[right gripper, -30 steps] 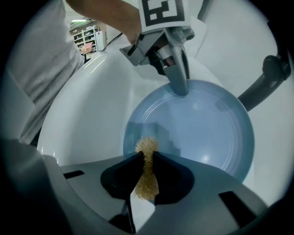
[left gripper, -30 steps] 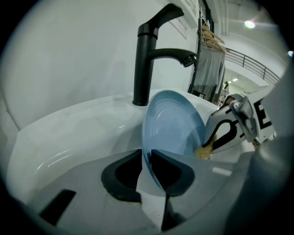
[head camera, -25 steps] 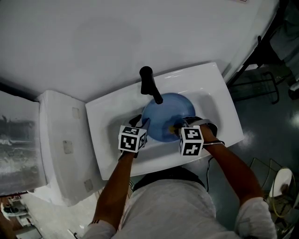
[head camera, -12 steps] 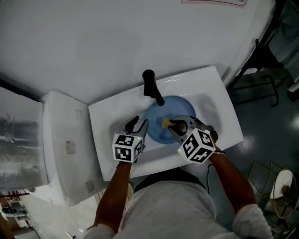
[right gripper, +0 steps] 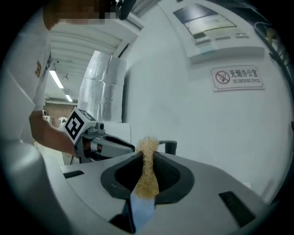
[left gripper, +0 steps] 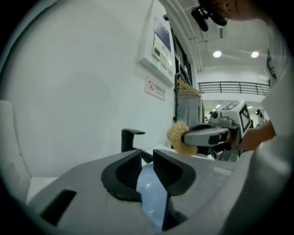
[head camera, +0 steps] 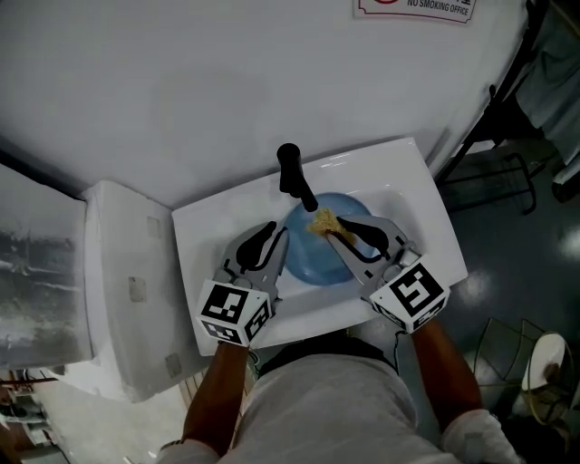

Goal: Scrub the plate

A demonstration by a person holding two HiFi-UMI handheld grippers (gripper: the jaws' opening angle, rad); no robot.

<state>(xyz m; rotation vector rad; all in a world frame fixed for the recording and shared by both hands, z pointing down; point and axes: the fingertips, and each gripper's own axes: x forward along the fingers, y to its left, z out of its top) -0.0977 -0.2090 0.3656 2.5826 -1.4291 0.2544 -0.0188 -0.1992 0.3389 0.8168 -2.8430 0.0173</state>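
A blue plate (head camera: 313, 260) lies in the white sink (head camera: 222, 227), just in front of the black faucet (head camera: 292, 174). My left gripper (head camera: 275, 238) is at the plate's left edge and its jaws are closing. In the left gripper view the plate's rim (left gripper: 151, 197) fills the narrow gap between the pads. My right gripper (head camera: 332, 227) is shut on a tan scrub pad (head camera: 321, 220), held over the plate's far side near the faucet. The pad (right gripper: 147, 176) sticks up from the right jaws, with the plate (right gripper: 142, 211) below them.
A white fixture with a flat lid (head camera: 127, 290) stands left of the sink. The white wall (head camera: 227, 82) rises right behind the faucet and carries a no-smoking sign (head camera: 417, 7). Dark floor and a metal frame (head camera: 507, 172) lie to the right.
The left gripper drew back off the plate, then returned to its left rim with narrower jaws. The right gripper swung the scrub pad from the plate's near side up toward the faucet.
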